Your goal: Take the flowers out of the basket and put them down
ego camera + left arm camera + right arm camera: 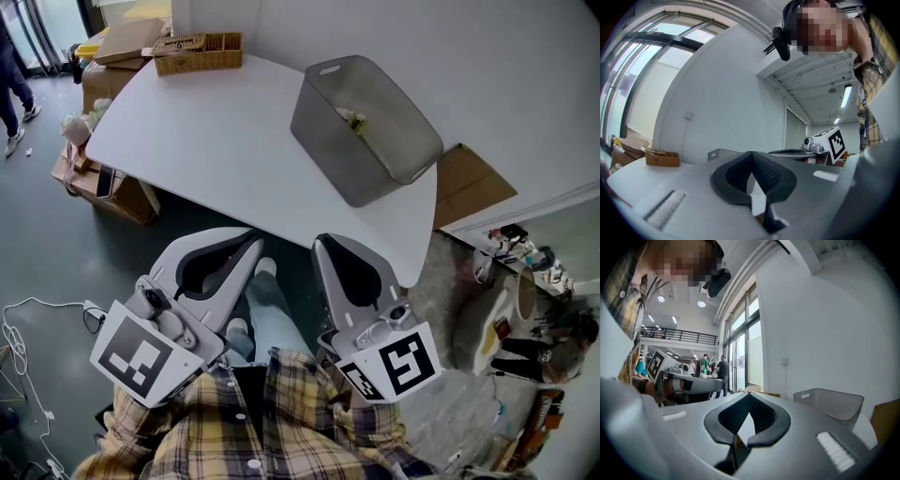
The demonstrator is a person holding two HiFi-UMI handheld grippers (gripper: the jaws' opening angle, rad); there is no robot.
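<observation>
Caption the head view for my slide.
Left gripper and right gripper, both shut, short of the white table; flowers lie in the grey basket.

— Where is there room round the basket point(328, 131)?
— Left of it: a broad stretch of open table point(206, 141). Its top is open too; only flowers point(353, 119) lie inside.
— What blocks?
— A wicker tray point(198, 53) far left at the back edge, and the wall point(422, 47) just behind the basket.
</observation>
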